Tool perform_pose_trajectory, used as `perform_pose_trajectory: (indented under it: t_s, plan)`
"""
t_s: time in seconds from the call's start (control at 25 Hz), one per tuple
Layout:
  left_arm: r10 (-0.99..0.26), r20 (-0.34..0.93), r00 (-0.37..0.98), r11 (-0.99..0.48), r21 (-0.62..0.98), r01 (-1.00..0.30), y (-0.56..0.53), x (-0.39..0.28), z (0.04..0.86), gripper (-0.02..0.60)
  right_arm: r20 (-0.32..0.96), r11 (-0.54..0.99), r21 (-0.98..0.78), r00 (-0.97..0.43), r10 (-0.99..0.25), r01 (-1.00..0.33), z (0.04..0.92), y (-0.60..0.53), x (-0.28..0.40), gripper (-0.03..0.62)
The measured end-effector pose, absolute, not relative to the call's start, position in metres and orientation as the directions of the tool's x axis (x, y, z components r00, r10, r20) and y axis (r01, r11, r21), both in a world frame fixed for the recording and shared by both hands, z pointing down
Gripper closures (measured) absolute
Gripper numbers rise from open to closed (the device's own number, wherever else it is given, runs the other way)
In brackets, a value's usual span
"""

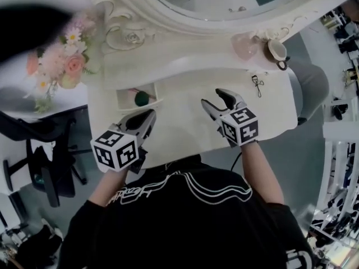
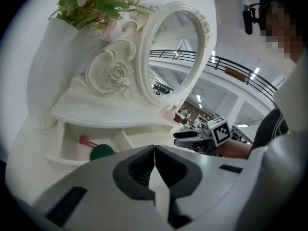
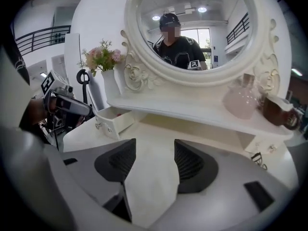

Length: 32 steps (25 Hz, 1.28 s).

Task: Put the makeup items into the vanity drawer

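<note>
The small white vanity drawer [image 1: 130,102] stands pulled out at the table's left, also seen as the drawer [image 2: 72,146] and the drawer [image 3: 115,119]. Inside lie a dark green round makeup sponge [image 1: 141,98] and a pink-handled item [image 2: 86,141]; the sponge [image 2: 102,151] shows in the left gripper view too. My left gripper [image 1: 147,117] hovers just in front of the drawer, jaws shut with nothing between them. My right gripper [image 1: 217,100] hangs over the middle of the tabletop, open and empty. A black eyelash curler [image 1: 257,86] lies on the table to the right.
An oval mirror [image 3: 190,30] rises behind a raised white shelf [image 1: 185,60]. On the shelf stand a flower vase [image 1: 61,60], a pink glass jar [image 1: 245,45] and a brown cup [image 1: 277,52]. A black office chair [image 1: 42,161] stands left of the table.
</note>
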State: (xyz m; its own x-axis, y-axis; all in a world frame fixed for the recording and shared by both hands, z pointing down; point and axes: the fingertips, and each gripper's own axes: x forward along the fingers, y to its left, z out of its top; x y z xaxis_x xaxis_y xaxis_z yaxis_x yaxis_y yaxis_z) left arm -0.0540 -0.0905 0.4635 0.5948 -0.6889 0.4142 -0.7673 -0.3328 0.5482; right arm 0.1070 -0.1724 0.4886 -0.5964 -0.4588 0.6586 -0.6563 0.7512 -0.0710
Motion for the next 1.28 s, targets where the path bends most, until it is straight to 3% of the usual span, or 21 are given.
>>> perform_pose_trajectory:
  t_s: [0.52, 0.96, 1.28]
  plan:
    - [-0.673, 0.449, 0.587, -0.340, 0.517, -0.786, -0.137, 0.075, 0.463, 0.558, 0.662, 0.689, -0.045, -0.538, -0.522, -0.723, 0.503, -0.222, 0.272, 0.330]
    - [-0.677, 0.480, 0.559, -0.318, 0.494, -0.809, -0.141, 0.117, 0.468, 0.558, 0.676, 0.602, -0.030, -0.460, -0.576, -0.798, 0.532, -0.264, 0.349, 0.332]
    - [-0.678, 0.501, 0.539, -0.296, 0.485, -0.823, -0.144, 0.127, 0.474, 0.558, 0.719, 0.598, -0.021, -0.428, -0.548, -0.801, 0.557, -0.283, 0.358, 0.419]
